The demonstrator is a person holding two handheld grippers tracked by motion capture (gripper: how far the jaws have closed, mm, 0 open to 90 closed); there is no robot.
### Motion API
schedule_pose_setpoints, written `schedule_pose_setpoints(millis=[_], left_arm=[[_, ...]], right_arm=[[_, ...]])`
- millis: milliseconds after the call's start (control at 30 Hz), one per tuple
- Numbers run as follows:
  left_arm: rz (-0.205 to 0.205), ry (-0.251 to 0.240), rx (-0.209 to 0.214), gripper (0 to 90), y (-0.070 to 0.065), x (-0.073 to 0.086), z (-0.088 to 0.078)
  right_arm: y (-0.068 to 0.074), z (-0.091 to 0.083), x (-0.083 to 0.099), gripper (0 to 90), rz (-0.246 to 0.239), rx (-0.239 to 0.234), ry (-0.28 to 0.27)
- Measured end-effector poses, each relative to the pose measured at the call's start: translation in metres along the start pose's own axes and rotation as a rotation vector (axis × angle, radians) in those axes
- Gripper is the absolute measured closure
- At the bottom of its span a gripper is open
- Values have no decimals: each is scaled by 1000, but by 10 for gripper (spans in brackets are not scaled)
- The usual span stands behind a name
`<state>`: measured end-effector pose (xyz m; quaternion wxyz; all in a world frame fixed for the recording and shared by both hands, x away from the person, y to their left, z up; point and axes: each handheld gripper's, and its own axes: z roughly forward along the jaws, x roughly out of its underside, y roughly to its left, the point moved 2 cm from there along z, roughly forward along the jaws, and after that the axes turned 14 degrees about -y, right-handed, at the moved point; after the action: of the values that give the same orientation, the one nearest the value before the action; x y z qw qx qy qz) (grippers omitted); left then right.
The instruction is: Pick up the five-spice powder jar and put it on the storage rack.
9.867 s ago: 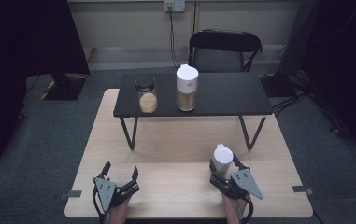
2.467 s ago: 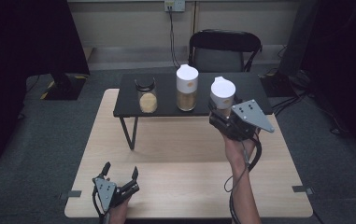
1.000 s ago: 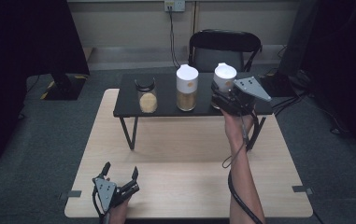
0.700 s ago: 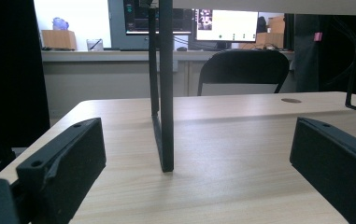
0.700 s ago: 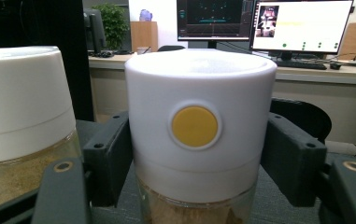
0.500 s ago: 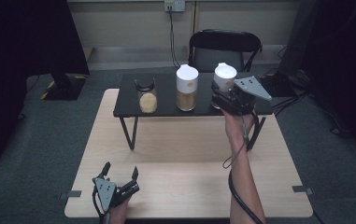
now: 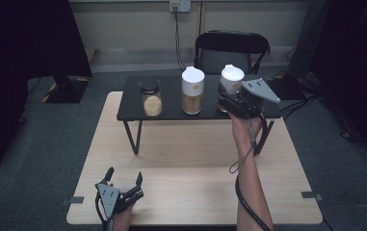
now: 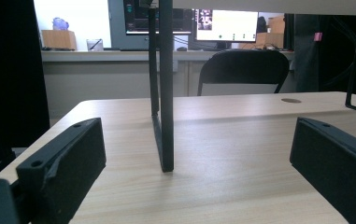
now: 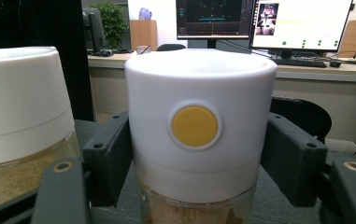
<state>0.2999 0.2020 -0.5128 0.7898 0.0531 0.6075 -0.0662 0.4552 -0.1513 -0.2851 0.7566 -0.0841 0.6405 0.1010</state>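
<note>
On black shelf [image 7: 171, 109], right of taller white-lidded jar [image 7: 192, 91]: white-capped jar [image 7: 230, 79], clamped by right hand-held gripper [image 7: 229, 98]. Left hand-held gripper [image 7: 123, 179] open, idle. Risk: release near shelf's right end tips jar off.

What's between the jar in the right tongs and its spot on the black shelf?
Nothing visible. The right tongs are shut on the white-lidded jar at the right end of the black shelf. The taller white-lidded jar stands to its left, apart; the shelf around it looks bare.
</note>
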Motion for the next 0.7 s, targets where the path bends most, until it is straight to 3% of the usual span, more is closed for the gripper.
schedule_pose_setpoints(millis=[267,500,700], left_arm=[[0,0,0,30,0,0,0],[0,0,0,30,0,0,0],[0,0,0,30,0,0,0]], right_arm=[[-1,1,3,239,-7,6,7],[0,3,3,49,-14,30,-22],[1,1,-1,0,-29,30,-65]])
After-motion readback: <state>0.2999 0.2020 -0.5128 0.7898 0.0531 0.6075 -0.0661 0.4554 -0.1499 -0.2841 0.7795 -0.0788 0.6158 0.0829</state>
